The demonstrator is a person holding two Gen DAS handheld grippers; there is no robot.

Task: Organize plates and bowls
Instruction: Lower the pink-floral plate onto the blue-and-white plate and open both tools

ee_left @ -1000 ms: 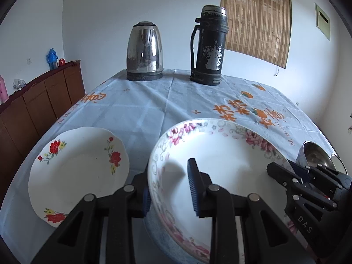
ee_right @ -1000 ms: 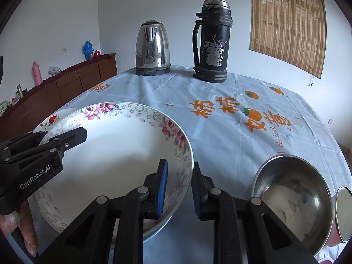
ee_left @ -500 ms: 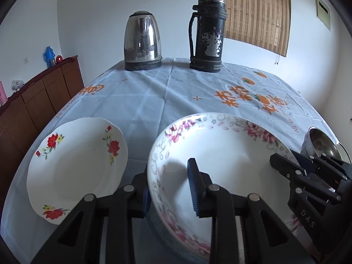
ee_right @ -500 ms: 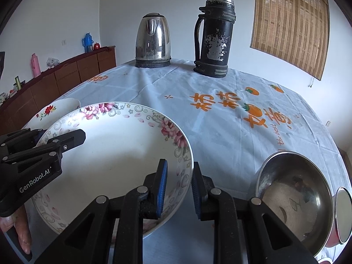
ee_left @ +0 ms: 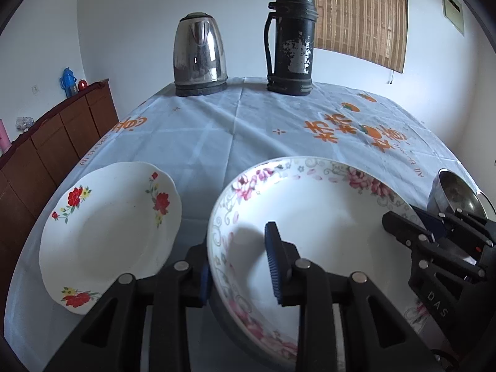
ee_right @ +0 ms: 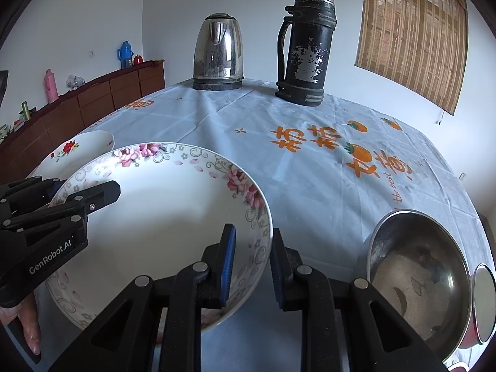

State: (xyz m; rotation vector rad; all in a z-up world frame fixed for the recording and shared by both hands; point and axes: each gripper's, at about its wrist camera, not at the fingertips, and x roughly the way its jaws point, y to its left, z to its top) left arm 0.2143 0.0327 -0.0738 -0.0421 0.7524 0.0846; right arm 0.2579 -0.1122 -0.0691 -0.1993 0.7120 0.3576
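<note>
Rim of pink-flowered bowl (ee_left: 313, 217) partly hidden at near side behind black fingers of both tools; lower edge cut off by left wrist view. Steel bowl (ee_right: 415, 276) at near right corner of surface (ee_right: 310, 167) clipped by frame edge, with a second metal vessel (ee_right: 483, 303) beside it only a sliver, kind unclear. Red-flowered plate (ee_left: 108, 232) near left edge of surface, mostly hidden in right wrist view behind the flowered bowl and left gripper (ee_left: 238, 263). Part of a hand (ee_right: 29, 328) visible at lower left of right wrist view, mostly covered by the tool.

Left gripper nearly closed, clamped on left side of flowered bowl's rim: one blue-padded finger inside (ee_left: 274, 260), the other outside against the wall. Right gripper (ee_right: 251, 266) likewise narrowed onto right side of same rim, one pad inside (ee_right: 228, 263), one outside. Bowl held between the two tools near front edge of surface, just beside red-flowered plate; contact with the cloth underneath not discernible.

Compared with a second ago: grip unchanged on both sides, same finger spacing; kettle (ee_left: 198, 59) and black flask (ee_left: 291, 40) at far edge sit slightly higher in the right wrist view, red-flowered plate more exposed there, bowl's place relative to fingers the same.
</note>
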